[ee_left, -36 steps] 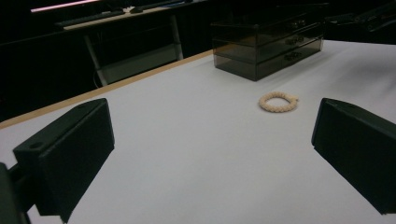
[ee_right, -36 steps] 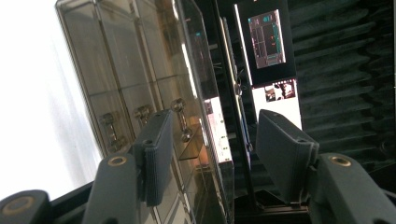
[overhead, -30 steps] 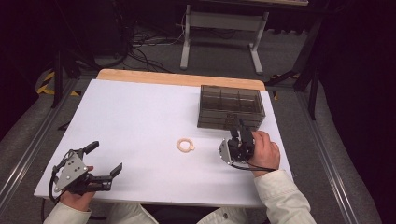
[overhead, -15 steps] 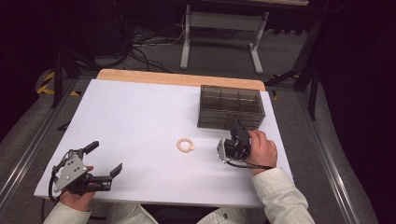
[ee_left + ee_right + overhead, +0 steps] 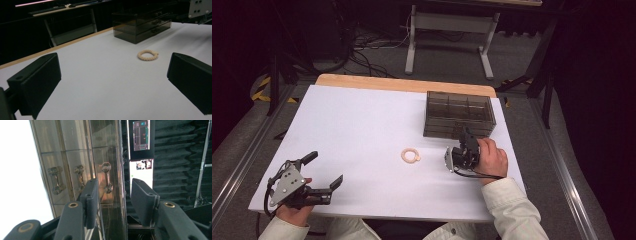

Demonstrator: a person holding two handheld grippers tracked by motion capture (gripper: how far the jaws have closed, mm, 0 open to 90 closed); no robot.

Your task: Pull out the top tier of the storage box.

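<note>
Here the right gripper is closing its still-parted jaws around the drawer organizer's small, rigid, slippery top handle; the left gripper is gaping empty.

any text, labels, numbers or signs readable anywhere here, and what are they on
None can be read.
Wall screen in the right gripper view: coloured lines of text or figures, too small and blurred to read.
Smoky drawer box, beaded ring, white table, left tongs, right tongs: no lettering visible.
Yellow-black floor stripes: hazard marking, no words.
</note>
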